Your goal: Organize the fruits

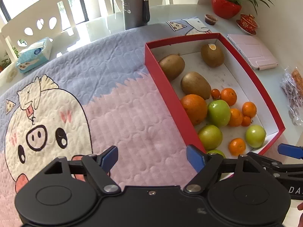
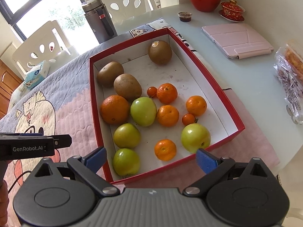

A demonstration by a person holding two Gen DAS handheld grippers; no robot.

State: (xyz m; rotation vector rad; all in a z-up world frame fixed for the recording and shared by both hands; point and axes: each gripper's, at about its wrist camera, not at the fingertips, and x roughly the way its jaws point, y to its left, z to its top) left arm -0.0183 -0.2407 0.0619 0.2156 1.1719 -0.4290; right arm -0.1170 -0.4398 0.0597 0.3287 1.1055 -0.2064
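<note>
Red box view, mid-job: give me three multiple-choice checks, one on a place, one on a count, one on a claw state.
1. Where is the stickered kiwi in the red box?
A. Far corner, apart from the other fruit
B. Touching the big orange
C. Outside on the mat

2. How many green apples are in the box?
A. Two
B. Four
C. Six

3. What state is the right claw in?
A. Shut on a mandarin
B. Open, holding nothing
C. Shut on an apple

Answers:
1 A: it sits alone near the far wall.
2 B: the right wrist view shows four, including one beside the big orange.
3 B: its blue pads stand apart with nothing clamped.
</note>
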